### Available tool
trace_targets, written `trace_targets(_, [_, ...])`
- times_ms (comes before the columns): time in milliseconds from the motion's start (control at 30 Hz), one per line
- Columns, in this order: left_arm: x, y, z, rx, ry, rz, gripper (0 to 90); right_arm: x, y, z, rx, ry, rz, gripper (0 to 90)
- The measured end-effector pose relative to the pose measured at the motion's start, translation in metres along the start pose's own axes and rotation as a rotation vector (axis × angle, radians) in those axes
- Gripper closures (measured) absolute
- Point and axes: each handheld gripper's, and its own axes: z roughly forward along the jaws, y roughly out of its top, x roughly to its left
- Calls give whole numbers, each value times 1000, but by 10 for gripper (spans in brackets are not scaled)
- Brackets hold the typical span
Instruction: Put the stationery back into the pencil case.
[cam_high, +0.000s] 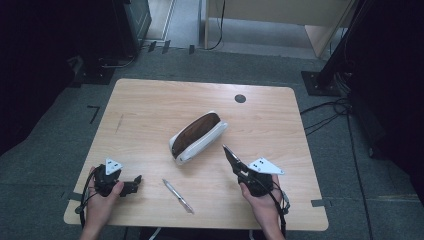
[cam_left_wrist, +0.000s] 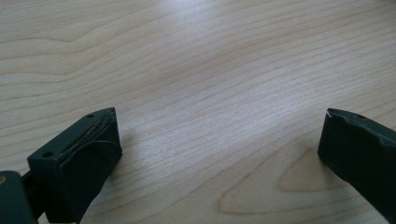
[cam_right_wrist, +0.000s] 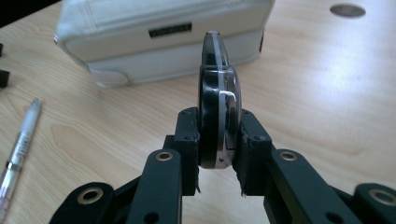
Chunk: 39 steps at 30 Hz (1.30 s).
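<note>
An open white pencil case (cam_high: 197, 136) with a brown lining lies in the middle of the wooden table (cam_high: 150, 105). My right gripper (cam_high: 241, 171) is shut on a flat black and silver tool (cam_high: 230, 155), lifted off the table and pointing at the case. In the right gripper view the tool (cam_right_wrist: 215, 88) stands edge-on between the pads of my right gripper (cam_right_wrist: 219, 144), with the case (cam_right_wrist: 163, 42) just beyond. A silver pen (cam_high: 178, 196) lies near the front edge, between the hands. My left gripper (cam_high: 131, 185) rests low at the front left, jaws wide apart over bare wood (cam_left_wrist: 215, 135).
A dark round cable hole (cam_high: 240, 98) sits near the table's far edge. The pen (cam_right_wrist: 21, 140) lies to the left of the right gripper. Around the table are dark stands, cables on the floor and a light cabinet at the back.
</note>
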Motion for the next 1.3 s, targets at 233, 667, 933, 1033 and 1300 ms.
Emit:
trace_targets(233, [0, 0, 0, 0, 0, 0, 0, 7, 30, 0, -26, 26, -62, 734])
trace_targets(667, [0, 0, 0, -1, 0, 0, 0, 20, 78, 16, -28, 67, -134, 731])
trace_targets(933, [0, 0, 0, -1, 0, 0, 0, 26, 95, 33, -19, 81, -152, 731])
trace_targets(1033, [0, 0, 0, -1, 0, 0, 0, 29, 100, 39, -24, 85, -157, 731])
trace_targets(1300, [0, 0, 0, -1, -1, 3, 0, 34, 114, 52, -41, 90, -156, 726])
